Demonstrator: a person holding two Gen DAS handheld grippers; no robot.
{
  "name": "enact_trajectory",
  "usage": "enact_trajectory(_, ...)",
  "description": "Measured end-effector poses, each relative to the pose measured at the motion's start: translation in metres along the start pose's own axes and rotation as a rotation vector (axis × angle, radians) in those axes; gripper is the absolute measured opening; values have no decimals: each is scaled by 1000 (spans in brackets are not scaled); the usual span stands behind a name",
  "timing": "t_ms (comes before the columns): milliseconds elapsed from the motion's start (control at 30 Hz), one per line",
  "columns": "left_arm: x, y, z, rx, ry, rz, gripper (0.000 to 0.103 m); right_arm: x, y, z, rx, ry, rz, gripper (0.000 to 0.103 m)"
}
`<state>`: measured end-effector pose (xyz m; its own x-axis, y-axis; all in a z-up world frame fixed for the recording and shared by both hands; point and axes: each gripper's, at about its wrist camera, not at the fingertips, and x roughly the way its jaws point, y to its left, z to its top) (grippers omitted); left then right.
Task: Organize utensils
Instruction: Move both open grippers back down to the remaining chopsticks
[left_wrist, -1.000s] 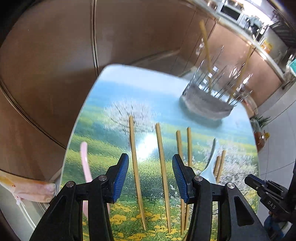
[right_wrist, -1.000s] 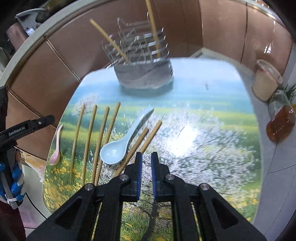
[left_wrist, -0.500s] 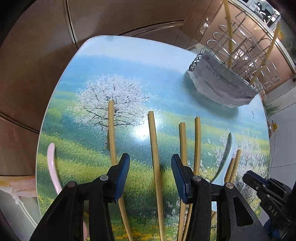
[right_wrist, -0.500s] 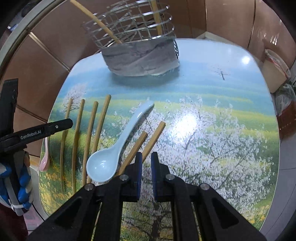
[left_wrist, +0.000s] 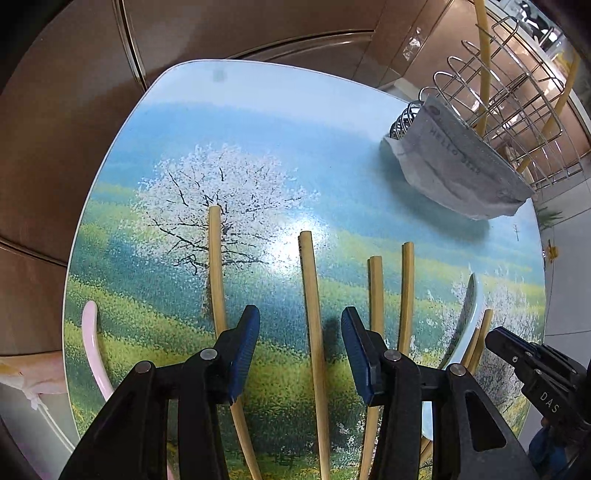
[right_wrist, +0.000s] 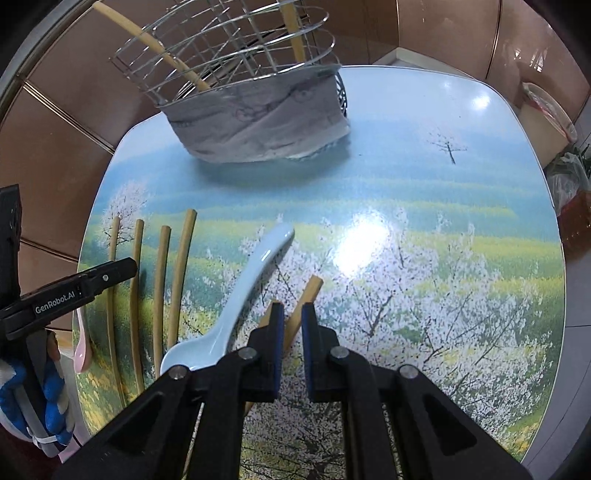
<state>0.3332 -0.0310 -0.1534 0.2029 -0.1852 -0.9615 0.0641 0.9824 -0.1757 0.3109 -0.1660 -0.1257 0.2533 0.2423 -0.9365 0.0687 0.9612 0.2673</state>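
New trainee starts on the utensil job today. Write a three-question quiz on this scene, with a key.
1. True or false: the rack is empty.
2. How many chopsticks lie on the table?
3. The left gripper is: A open, B shut on a spoon.

Key: 1 false, two chopsticks stand in it; 2 six; 3 A.

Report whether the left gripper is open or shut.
Open: the left gripper has a wide gap between its blue pads, with one chopstick lying untouched between them.
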Motion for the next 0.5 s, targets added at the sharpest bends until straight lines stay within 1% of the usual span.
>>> enact_trajectory(200,6,1,7,-5,5,-8,45,13,11,5,0,15,-15,10)
enact_trajectory(233,6,0,6,-5,5,-9,45,15,14,6,-1,17,-17,12)
enact_trajectory(300,5,1,7,-6,7,-9,45,16,15,8,0,17,-19,24)
enact_trajectory(333,5,1,7,-5,7,-10,45,16,15,9,0,17,-20,26)
enact_trajectory(500,6,1,9,-4,9,-13,45,18,18,11,-6,18,-27,26)
